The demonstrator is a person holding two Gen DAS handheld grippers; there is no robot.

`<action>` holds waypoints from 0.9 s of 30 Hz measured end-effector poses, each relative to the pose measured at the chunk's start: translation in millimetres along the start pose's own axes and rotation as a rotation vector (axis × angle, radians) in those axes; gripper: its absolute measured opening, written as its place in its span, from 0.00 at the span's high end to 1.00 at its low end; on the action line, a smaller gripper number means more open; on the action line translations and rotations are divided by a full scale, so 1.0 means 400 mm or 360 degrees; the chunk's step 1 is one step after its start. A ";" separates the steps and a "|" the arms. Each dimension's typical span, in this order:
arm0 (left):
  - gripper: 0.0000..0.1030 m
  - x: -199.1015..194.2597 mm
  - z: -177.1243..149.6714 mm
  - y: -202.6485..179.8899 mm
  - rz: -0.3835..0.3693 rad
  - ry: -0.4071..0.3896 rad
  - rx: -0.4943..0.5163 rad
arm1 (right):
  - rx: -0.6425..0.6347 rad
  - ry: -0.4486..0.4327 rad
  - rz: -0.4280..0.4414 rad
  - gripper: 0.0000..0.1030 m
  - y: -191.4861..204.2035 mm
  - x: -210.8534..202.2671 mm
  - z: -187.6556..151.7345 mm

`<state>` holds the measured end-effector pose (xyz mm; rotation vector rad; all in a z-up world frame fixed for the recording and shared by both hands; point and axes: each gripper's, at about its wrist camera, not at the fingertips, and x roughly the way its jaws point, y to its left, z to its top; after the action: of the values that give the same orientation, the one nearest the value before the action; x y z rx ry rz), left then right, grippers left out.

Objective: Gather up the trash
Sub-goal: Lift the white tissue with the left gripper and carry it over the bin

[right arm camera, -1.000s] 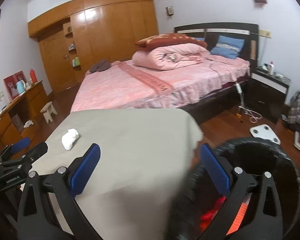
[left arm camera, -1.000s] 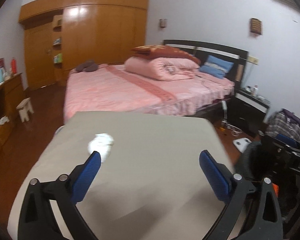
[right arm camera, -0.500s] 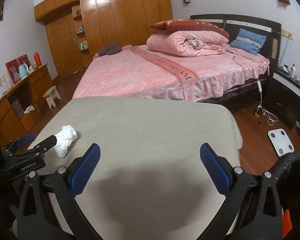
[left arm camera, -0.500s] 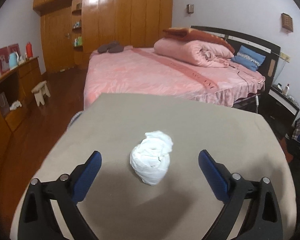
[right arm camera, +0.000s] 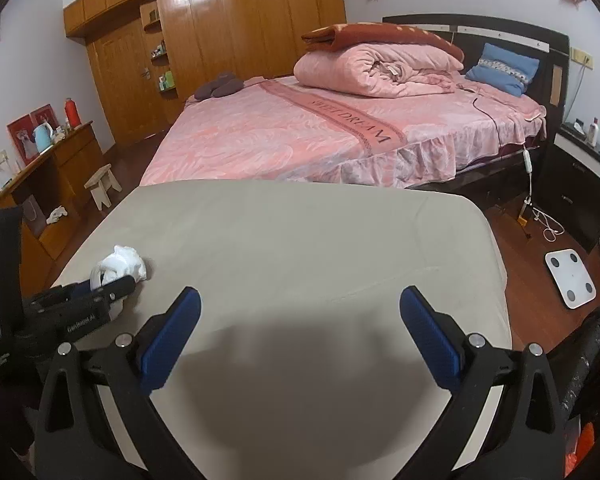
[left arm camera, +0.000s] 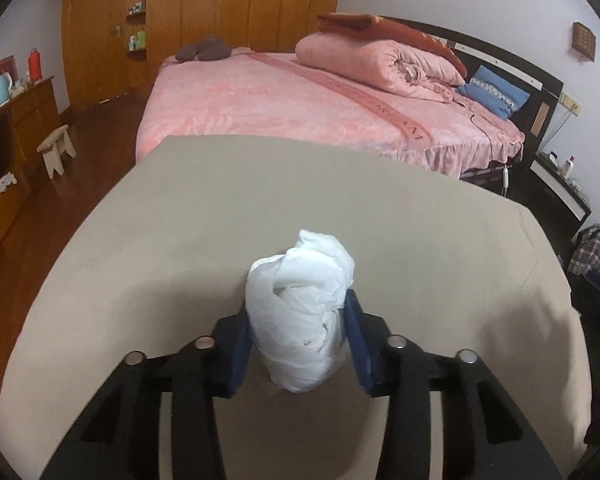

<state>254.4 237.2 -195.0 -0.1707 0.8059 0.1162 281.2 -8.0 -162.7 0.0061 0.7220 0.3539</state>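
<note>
A crumpled white tissue wad [left arm camera: 300, 312] lies on the beige table [left arm camera: 420, 240]. My left gripper [left arm camera: 298, 330] is shut on the wad, its blue pads pressed against both sides. In the right wrist view the wad [right arm camera: 124, 265] shows at the table's left, with the left gripper [right arm camera: 100, 290] around it. My right gripper [right arm camera: 300, 328] is open and empty, low over the table's near middle [right arm camera: 300, 240]. A black trash bag [right arm camera: 596, 360] shows at the right edge, beside the table.
A pink bed [right arm camera: 300, 132] with a rolled quilt stands beyond the table. A wooden wardrobe [right arm camera: 228, 36] lines the far wall. A dresser and small stool [right arm camera: 102, 184] stand left. A white scale [right arm camera: 571, 278] and a black nightstand [right arm camera: 588, 184] are right.
My left gripper moved forward onto the tissue wad and closed on it. My right gripper swung left, away from the trash bag, and stays open.
</note>
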 end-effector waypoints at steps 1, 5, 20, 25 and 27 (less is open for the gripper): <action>0.62 -0.009 0.000 -0.006 0.0009 -0.0019 0.0011 | 0.0000 0.0001 0.0002 0.06 -0.001 -0.005 -0.003; 0.63 -0.061 0.004 -0.034 -0.0010 -0.0090 0.0020 | 0.0012 -0.0011 0.0014 0.06 -0.010 -0.041 -0.001; 0.64 -0.296 -0.024 -0.224 -0.0088 -0.0229 0.0115 | 0.0055 -0.0106 -0.0022 0.06 -0.090 -0.264 -0.020; 0.64 -0.358 -0.048 -0.291 -0.0138 -0.0252 0.0162 | 0.0075 -0.0134 -0.0056 0.06 -0.131 -0.339 -0.037; 0.64 -0.376 -0.054 -0.312 -0.0159 -0.0256 0.0172 | 0.0077 -0.0151 -0.0078 0.06 -0.150 -0.373 -0.044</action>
<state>156.7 105.0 -87.3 -0.0981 0.6402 -0.0082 185.2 -114.1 -87.3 0.0508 0.6357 0.2875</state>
